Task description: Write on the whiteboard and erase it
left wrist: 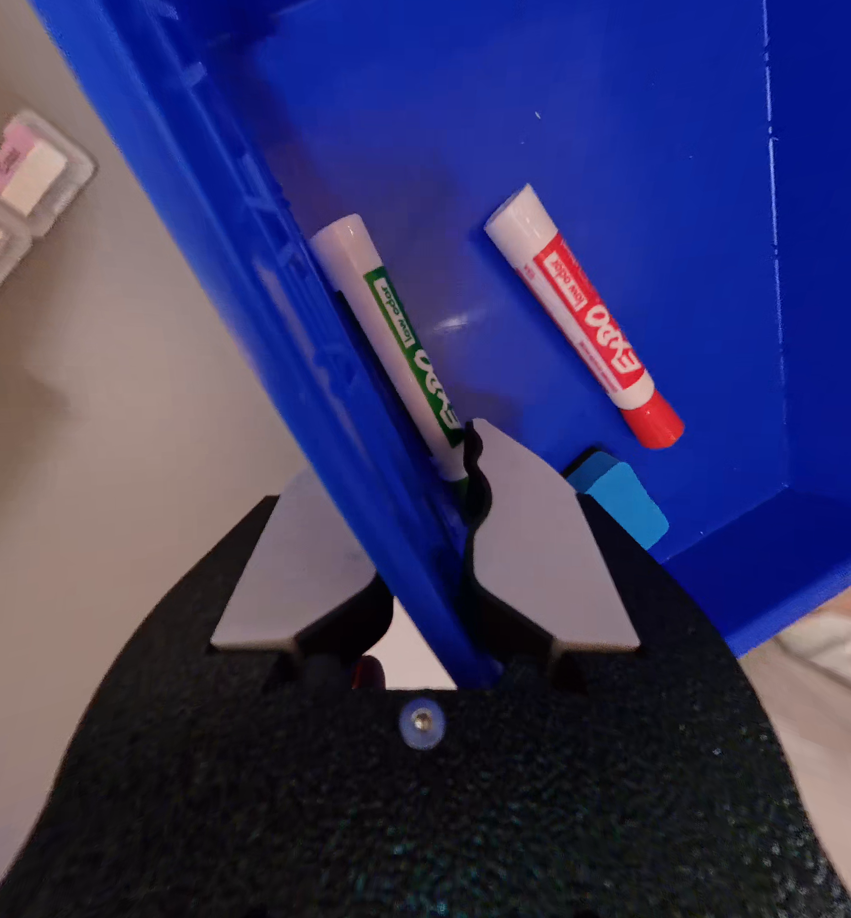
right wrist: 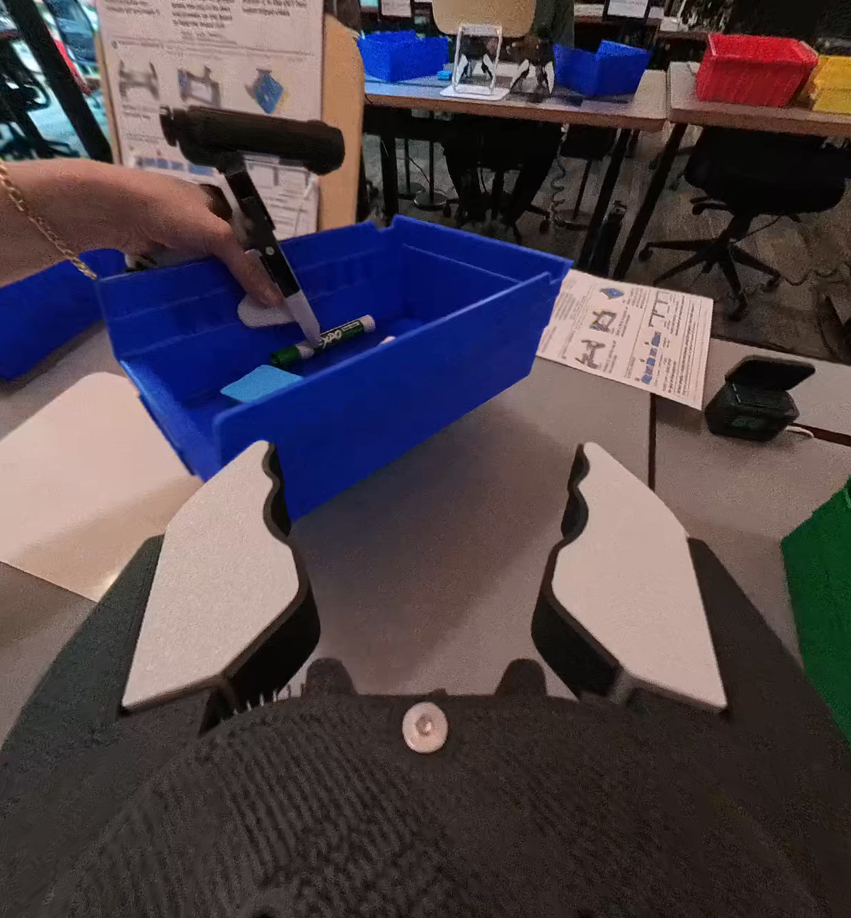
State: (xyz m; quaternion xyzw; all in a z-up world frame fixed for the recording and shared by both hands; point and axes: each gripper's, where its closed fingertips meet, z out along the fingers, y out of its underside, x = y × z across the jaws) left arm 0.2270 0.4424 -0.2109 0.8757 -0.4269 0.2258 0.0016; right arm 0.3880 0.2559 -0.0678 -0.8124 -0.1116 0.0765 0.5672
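Tabletop blue bin [left wrist: 612,124], 2 markers, seemingly 1 eraser [left wrist: 622,497].

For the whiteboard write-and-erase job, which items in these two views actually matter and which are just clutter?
Belongs to the job:
- green marker
- red marker
- light blue eraser block
- blue bin holding them
- white board left of the bin
- left gripper, straddling the bin's wall
- right gripper, open

Lying about:
- printed sheet
- black case
- green bin
- sticky-note pads

Right hand-held gripper [right wrist: 426,501] gapes wide before blue bin [right wrist: 364,427] holding green marker [right wrist: 324,343].
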